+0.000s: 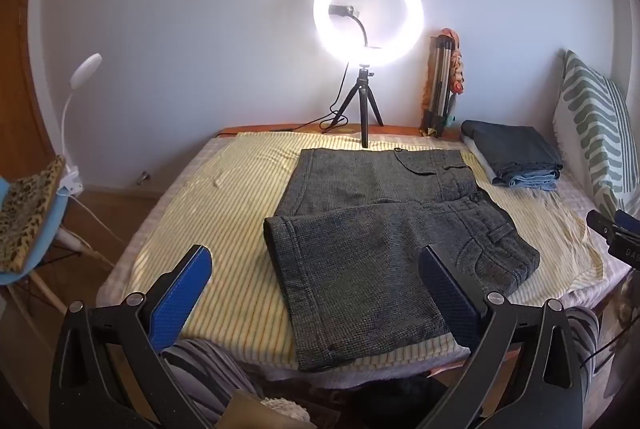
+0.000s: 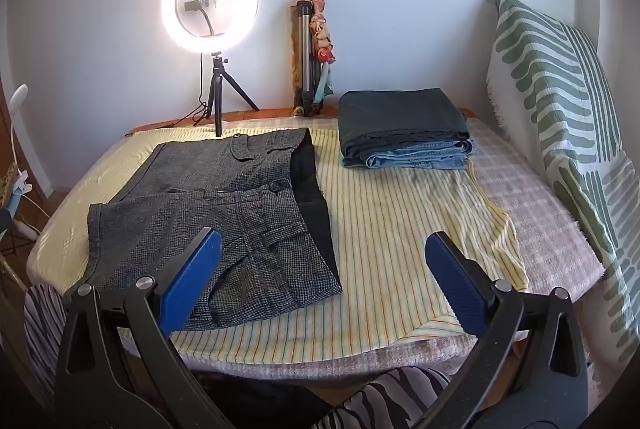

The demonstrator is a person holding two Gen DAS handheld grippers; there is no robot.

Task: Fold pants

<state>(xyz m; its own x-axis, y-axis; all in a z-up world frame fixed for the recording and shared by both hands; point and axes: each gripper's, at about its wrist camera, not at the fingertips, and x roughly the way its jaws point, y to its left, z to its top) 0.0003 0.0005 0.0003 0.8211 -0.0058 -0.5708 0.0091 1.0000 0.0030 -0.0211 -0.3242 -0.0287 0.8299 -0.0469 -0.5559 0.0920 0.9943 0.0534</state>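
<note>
Both spread jaws empty, above grey pants (image 1: 384, 241) flat on bedspread (image 2: 400, 213)

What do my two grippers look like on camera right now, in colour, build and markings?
Both match. The left gripper has two flat blue fingers with a fine ribbed texture, carried on black plastic arms with silver pivot bolts. The right gripper has the same blue ribbed pads and black arms. In the left view its black side shows faint pale lettering.
</note>
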